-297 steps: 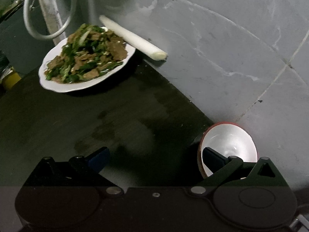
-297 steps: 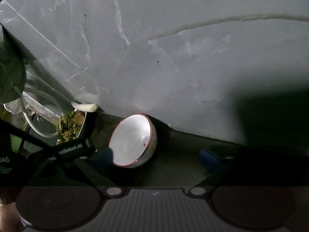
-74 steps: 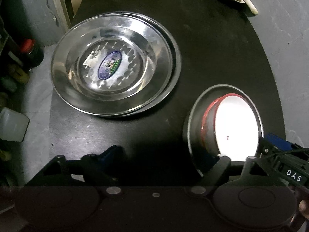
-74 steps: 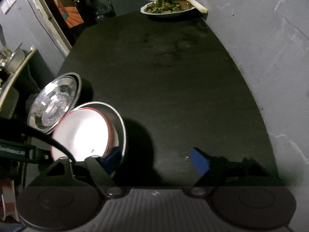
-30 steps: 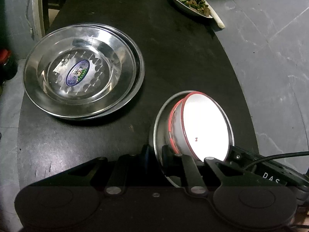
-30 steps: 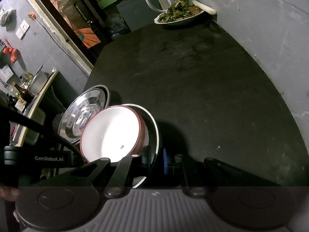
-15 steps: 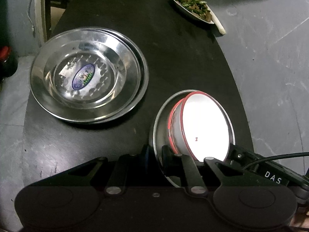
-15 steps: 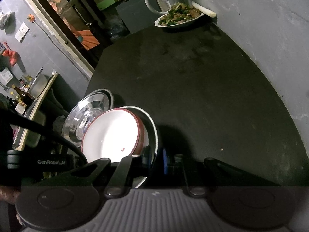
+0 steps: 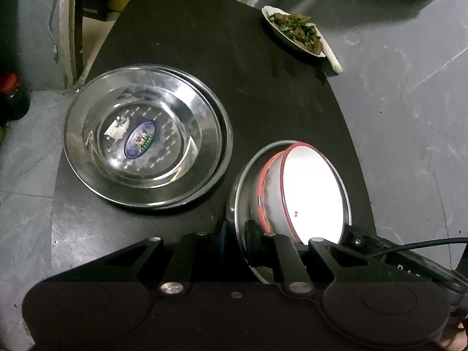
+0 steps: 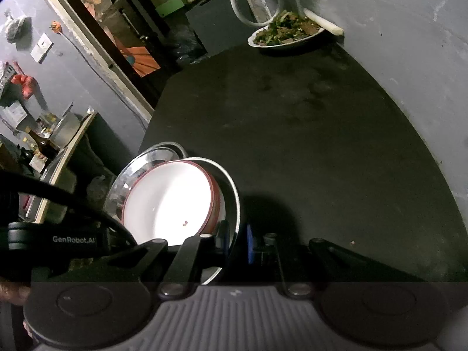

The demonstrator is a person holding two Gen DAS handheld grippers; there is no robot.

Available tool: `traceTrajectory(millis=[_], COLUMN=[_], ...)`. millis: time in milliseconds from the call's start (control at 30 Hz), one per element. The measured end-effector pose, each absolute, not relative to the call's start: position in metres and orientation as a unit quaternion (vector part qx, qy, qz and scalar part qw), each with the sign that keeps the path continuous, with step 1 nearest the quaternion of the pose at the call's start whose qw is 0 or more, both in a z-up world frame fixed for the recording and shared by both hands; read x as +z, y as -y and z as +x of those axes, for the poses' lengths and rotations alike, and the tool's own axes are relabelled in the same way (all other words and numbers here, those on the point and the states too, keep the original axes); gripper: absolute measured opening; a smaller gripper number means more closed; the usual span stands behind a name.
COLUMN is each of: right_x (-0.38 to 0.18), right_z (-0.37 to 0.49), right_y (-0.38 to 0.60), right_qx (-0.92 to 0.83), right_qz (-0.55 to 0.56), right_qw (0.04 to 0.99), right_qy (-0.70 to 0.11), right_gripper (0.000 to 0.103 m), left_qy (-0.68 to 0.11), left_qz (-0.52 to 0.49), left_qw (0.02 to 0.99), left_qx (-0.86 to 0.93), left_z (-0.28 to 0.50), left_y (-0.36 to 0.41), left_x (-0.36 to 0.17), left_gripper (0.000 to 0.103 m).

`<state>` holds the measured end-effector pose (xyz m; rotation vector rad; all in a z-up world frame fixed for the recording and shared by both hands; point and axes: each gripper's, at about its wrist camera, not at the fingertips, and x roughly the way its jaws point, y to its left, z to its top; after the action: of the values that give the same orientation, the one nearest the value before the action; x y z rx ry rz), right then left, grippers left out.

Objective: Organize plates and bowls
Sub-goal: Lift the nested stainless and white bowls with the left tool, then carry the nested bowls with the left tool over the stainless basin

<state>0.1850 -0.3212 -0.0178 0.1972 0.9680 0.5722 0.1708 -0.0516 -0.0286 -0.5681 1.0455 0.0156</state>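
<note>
At the lower right of the left wrist view, a steel plate (image 9: 244,181) carries a white, red-rimmed bowl (image 9: 310,193), which looks empty. The left gripper (image 9: 235,234) and right gripper (image 10: 235,242) each clamp the plate's rim. At centre left, stacked steel plates (image 9: 146,134) rest empty on the dark surface (image 9: 263,102). At upper right sits a white dish (image 9: 292,32) of greens and meat.

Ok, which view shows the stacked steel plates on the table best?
The left wrist view: the stacked steel plates lie whole and unobstructed on the black table, label sticker visible. The right wrist view shows only a sliver of them, mostly hidden behind the steel dish holding the white bowl.
</note>
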Motion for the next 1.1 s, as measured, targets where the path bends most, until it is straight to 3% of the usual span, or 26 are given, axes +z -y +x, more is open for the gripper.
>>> traceTrajectory(millis=[1100], right_x=[0.002], right_z=[0.211], right_y=[0.247], right_qx=[0.336], right_qz=[0.067], right_qw=[0.819], right_qy=[-0.461], right_gripper=[0.013], left_qy=[-0.463], left_qz=[-0.313], left_qw=[0.825], left_qx=[0.08], left_z=[0.159], left_y=[-0.021], left_x=[-0.004], left_gripper=[0.013])
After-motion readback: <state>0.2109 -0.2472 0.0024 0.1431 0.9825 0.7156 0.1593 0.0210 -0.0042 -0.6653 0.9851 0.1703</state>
